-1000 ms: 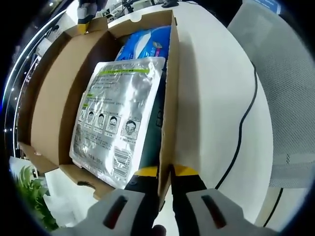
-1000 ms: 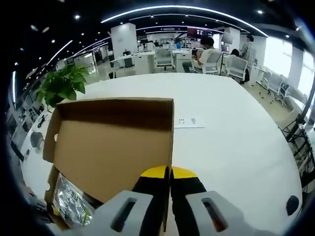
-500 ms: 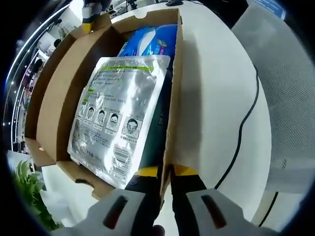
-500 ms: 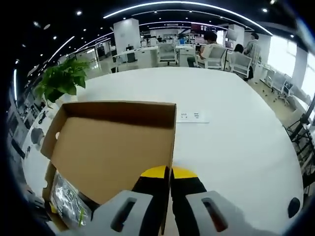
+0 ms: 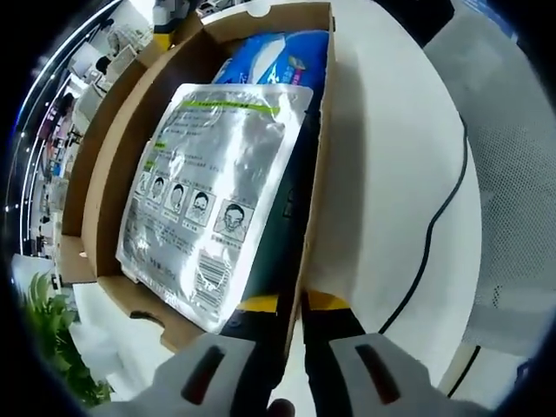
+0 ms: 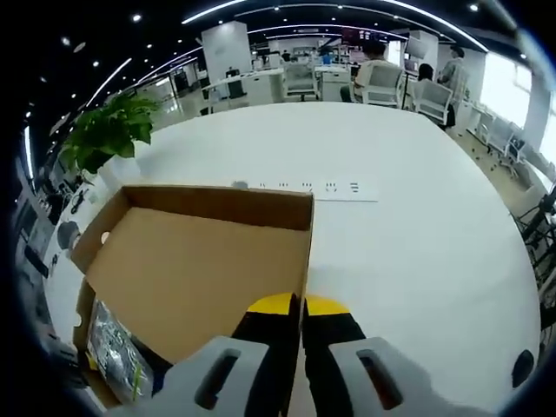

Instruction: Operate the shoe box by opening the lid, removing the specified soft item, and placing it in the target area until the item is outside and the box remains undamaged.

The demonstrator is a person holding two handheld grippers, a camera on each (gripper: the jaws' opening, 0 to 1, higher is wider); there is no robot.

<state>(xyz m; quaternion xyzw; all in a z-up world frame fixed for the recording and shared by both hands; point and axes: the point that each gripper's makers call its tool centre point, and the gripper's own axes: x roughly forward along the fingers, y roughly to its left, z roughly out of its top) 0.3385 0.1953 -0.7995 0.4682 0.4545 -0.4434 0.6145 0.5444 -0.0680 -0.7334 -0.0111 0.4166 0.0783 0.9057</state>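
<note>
Holding: we list left gripper [image 5: 290, 304], fingers pinched on box [image 5: 100, 200] wall; right gripper [image 6: 301, 306], fingers pinched on lid [image 6: 187, 274] edge. Silver pouch [image 5: 208, 200] inside box, 11 o'clock of left gripper, over blue pack [image 5: 278, 65]. White tabletop [image 6: 417, 252].

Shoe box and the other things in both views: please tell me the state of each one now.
shoe box: open, not damaged
lid: swung back
silver pouch: lying inside the box, on top
blue pack: inside, partly under the pouch
left gripper: shut on the box wall
right gripper: shut on the lid edge
</note>
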